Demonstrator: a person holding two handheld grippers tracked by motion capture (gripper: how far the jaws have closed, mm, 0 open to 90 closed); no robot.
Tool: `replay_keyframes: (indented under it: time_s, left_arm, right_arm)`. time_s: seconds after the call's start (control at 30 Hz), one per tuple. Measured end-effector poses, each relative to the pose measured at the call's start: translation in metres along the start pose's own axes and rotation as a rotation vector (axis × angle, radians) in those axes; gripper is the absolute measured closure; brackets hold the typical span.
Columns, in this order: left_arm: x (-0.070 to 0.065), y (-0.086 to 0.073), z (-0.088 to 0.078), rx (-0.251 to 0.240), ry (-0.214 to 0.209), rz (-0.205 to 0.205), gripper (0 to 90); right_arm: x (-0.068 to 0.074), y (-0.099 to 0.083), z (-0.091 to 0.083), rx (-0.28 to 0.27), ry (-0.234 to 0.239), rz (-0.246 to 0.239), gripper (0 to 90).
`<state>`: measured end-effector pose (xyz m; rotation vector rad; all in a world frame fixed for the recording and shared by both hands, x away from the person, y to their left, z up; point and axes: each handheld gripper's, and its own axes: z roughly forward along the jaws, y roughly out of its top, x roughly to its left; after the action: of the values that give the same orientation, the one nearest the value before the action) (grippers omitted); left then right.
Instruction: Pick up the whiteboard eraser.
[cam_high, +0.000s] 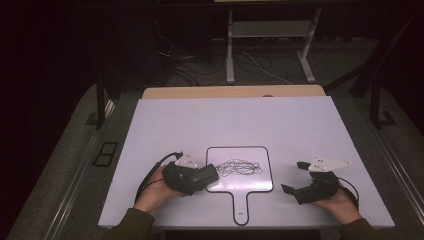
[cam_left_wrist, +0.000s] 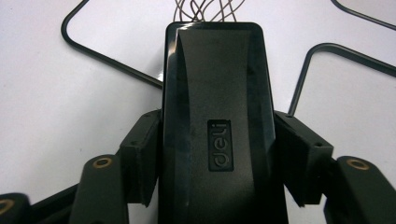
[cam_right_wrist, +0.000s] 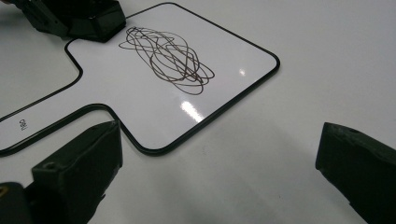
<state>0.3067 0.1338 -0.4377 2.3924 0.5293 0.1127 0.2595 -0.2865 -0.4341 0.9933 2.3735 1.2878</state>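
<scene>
Here the left gripper (cam_high: 207, 175) clamps a black eraser block (cam_left_wrist: 217, 126), its front edge on the paddle-shaped whiteboard (cam_high: 262, 181) beside the dark scribble (cam_high: 240, 168). From above the block is hard to tell from the gripper; the left gripper view shows it between the jaws, a raised logo on top, hiding most of the scribble. The right gripper (cam_high: 296, 176) rests on the white table (cam_high: 300, 125), jaws spread wide, empty, just right of the board.
</scene>
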Motion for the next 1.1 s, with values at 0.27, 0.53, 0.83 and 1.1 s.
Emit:
replay_keyframes:
  time_s: [0.27, 0.53, 0.83, 1.1]
  left_arm:
    - [0.0018, 0.0002, -0.0007, 0.004, -0.007, -0.014, 38.8]
    - [-0.0001, 0.0012, -0.0005, 0.011, -0.003, -0.017, 39.5]
    - [0.0008, 0.0004, -0.0016, 0.005, 0.006, -0.050, 39.8]
    - [0.0024, 0.0009, -0.0090, -0.007, -0.003, -0.098, 39.7]
  right_arm:
    - [-0.0001, -0.0001, 0.0000, 0.000, 0.000, -0.001, 0.0]
    - [0.0002, -0.0001, -0.0003, 0.001, 0.000, -0.003, 0.0]
    - [-0.0005, 0.0003, -0.0004, -0.006, 0.001, 0.002, 0.0]
    - [-0.0043, 0.0012, 0.0005, -0.016, 0.006, 0.015, 0.0]
